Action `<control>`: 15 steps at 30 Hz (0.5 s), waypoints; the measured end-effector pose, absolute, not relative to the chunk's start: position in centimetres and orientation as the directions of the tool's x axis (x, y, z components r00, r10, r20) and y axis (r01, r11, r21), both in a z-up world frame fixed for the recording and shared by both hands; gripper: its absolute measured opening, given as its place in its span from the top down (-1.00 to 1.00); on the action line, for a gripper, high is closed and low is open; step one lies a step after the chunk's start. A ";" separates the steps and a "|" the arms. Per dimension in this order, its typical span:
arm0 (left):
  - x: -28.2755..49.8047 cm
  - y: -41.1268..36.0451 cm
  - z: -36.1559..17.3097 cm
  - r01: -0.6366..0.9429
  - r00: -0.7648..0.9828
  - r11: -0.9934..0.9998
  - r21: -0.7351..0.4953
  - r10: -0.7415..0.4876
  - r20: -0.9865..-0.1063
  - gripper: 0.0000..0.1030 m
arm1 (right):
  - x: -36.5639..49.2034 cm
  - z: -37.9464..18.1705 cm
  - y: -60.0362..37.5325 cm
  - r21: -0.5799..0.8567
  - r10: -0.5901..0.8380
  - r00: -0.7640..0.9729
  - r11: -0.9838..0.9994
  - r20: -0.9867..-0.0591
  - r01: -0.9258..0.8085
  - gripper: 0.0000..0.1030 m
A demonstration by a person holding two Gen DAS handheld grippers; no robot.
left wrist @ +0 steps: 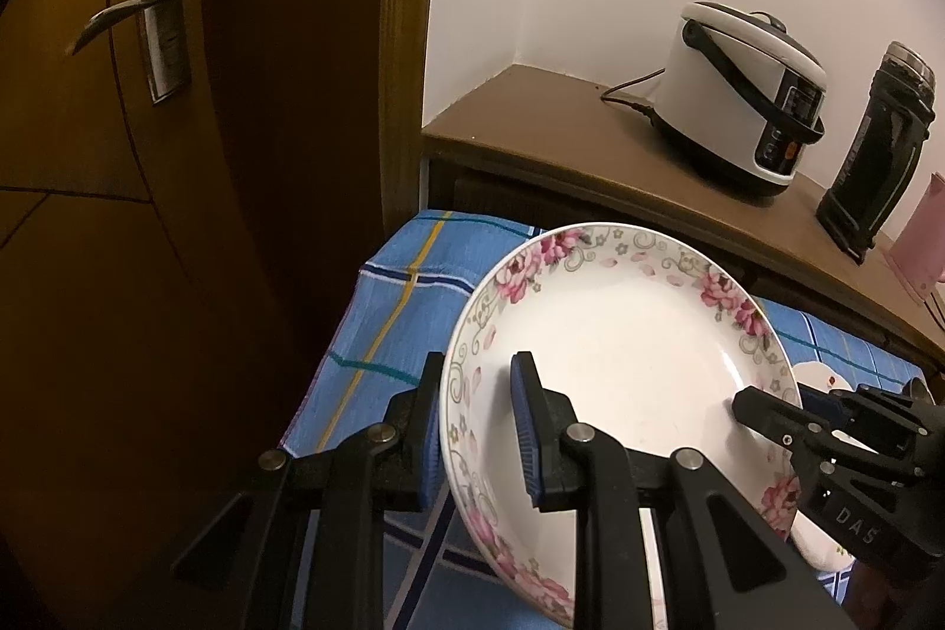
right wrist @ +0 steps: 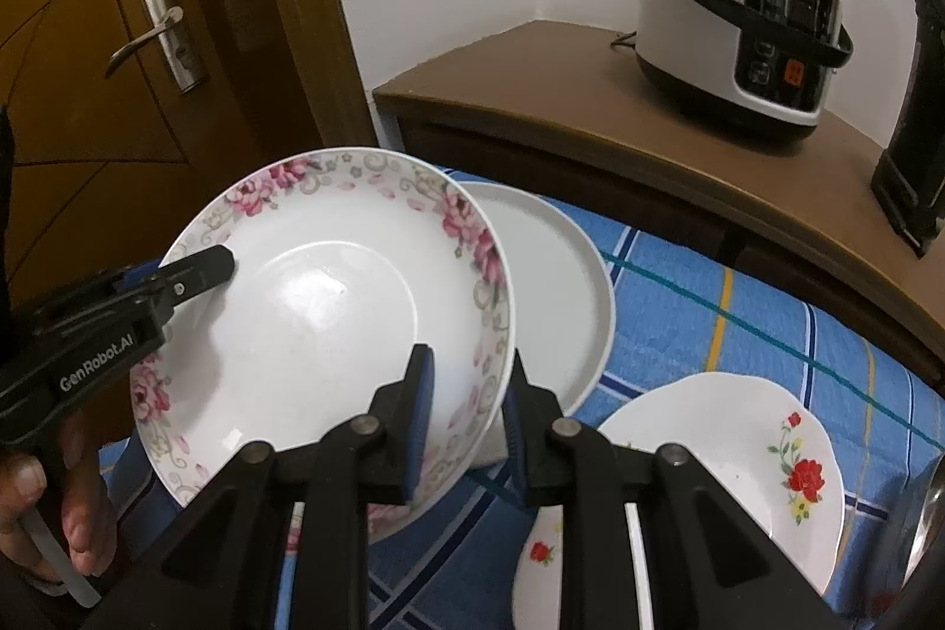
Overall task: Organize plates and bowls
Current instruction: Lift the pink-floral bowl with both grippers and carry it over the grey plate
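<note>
Left wrist view: the left gripper (left wrist: 479, 397) is clamped on the left rim of the pink plate (left wrist: 620, 335), one pad inside, one outside. The plate fills the lower centre of the frame, raised over the blue cloth (left wrist: 384, 287). At the right edge the right gripper (left wrist: 768, 408) pinches the plate's opposite rim. Upper right, a rice cooker (left wrist: 744, 92) sits on a brown counter (left wrist: 531, 122).

Right wrist view: the right gripper (right wrist: 466, 394) grips the pink plate (right wrist: 331, 311) at lower centre; the left gripper (right wrist: 195, 270) holds its far rim at left. Behind it a plain plate (right wrist: 555, 287) lies on the cloth (right wrist: 738, 335); a red-flower plate (right wrist: 726, 453) lies lower right
</note>
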State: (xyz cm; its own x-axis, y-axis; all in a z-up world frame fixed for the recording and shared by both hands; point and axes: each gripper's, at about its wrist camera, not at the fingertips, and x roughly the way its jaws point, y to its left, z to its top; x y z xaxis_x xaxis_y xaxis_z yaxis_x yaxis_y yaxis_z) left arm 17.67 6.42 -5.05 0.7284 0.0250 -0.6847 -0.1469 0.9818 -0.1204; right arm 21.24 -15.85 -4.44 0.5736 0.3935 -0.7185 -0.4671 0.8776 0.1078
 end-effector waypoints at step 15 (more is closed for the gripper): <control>20.0 5.9 -5.6 -0.134 0.722 0.982 -0.130 0.007 -0.692 0.54 | 22.9 -5.0 -15.6 0.086 0.358 0.584 0.893 -0.729 -0.441 0.56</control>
